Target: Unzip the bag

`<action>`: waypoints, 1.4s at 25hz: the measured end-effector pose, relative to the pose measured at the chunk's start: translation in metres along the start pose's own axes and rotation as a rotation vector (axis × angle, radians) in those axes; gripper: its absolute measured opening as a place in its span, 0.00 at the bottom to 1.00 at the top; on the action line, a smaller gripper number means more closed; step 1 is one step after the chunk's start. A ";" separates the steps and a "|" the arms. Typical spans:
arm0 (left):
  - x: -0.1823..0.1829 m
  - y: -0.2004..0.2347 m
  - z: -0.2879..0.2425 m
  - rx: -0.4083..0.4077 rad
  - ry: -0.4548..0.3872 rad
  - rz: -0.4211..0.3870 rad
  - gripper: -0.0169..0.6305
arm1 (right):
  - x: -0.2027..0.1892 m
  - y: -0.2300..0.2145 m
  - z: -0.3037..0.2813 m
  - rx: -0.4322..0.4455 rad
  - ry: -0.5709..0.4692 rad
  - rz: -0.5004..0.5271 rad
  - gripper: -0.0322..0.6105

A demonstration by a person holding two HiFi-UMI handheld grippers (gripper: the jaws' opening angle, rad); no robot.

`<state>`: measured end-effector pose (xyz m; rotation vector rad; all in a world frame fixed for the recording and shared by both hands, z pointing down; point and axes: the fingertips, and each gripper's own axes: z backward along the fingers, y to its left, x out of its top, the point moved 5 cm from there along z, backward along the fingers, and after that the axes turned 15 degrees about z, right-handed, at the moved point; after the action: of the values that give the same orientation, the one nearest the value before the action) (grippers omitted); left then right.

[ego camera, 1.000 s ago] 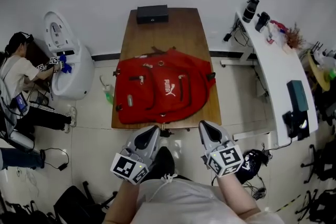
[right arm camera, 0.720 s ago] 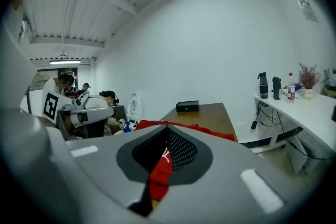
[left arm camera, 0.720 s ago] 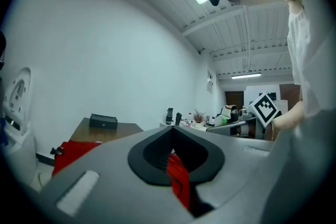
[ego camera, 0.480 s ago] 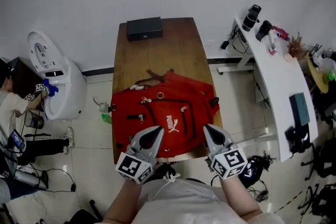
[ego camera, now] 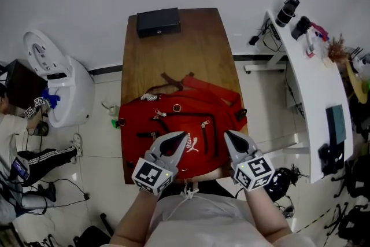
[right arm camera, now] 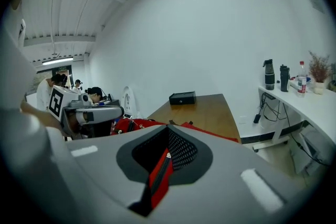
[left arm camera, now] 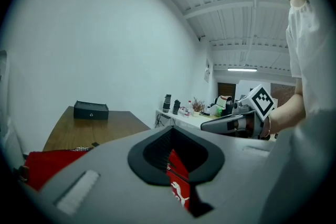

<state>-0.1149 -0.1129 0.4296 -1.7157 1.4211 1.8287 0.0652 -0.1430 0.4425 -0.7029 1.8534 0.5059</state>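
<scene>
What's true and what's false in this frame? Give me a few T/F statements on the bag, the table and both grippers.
1. The red backpack lies flat on the wooden table. True.
2. A black box sits at the table's far end, apart from the backpack. True.
3. The right gripper is clamped on a zipper pull. False: its fingers are together with nothing between them.
4. The left gripper has its fingers spread wide. False: they are together, with only a thin slit showing the bag beyond.
</scene>
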 end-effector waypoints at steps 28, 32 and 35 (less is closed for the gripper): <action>-0.069 0.037 -0.105 0.071 0.904 -0.141 0.04 | -0.076 -0.001 -0.116 0.944 0.391 0.516 0.45; -0.072 0.041 -0.109 0.065 0.975 -0.152 0.04 | -0.077 -0.009 -0.131 0.990 0.416 0.561 0.39; -0.073 0.042 -0.110 0.047 1.019 -0.133 0.04 | -0.081 -0.011 -0.140 1.077 0.444 0.528 0.34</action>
<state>-0.0586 -0.1877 0.5318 -2.7967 1.5333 0.7933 0.0006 -0.2203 0.5692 0.4483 2.3450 -0.3921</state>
